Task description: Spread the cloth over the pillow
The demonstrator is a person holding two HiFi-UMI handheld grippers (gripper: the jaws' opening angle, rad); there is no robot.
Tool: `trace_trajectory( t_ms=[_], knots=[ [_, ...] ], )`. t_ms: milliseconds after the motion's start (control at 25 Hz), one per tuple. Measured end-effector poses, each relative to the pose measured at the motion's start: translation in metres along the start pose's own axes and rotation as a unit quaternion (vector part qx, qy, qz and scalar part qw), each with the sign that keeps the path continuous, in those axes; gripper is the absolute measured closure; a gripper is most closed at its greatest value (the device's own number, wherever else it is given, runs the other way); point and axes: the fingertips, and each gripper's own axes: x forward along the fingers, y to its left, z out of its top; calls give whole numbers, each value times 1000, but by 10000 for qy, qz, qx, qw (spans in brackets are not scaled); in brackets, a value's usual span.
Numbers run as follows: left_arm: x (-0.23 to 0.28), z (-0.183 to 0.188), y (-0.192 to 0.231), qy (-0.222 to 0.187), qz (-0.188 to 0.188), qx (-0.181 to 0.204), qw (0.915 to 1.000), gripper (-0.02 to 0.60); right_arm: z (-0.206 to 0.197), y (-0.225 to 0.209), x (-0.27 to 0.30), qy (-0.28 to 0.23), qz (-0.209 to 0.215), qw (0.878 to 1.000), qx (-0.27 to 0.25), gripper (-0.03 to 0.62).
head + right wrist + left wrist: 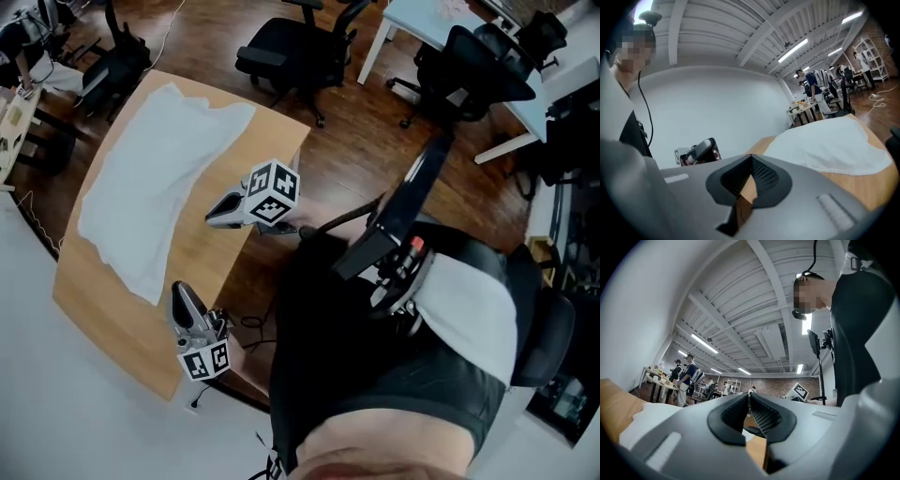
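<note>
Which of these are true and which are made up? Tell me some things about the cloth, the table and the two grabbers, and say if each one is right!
1. The white cloth lies spread out on the wooden table. True.
2. The left gripper is pinching a corner of the cloth. False: its jaws are shut with nothing between them, and it sits off the cloth near the table's edge.
3. The right gripper has its jaws shut and holds nothing. True.
4. The chairs behind the table are bright red. False: they are black office chairs on a wooden floor.
</note>
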Motion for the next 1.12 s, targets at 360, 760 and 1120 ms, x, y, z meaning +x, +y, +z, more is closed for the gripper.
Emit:
trace_trajectory(
  t_ms=[360,760,1120],
  knots=[
    [21,-9,4,245,452,-108,9986,580,20,-19,-17,-109,141,9998,-77,593],
    [52,-21,-45,82,150,-432,9989,574,3,-43,-77,-256,49,9995,195,593],
    [68,-26,-63,119,132,-489,9986,574,-2,-54,-94,-371,136,9986,357,593]
  ],
)
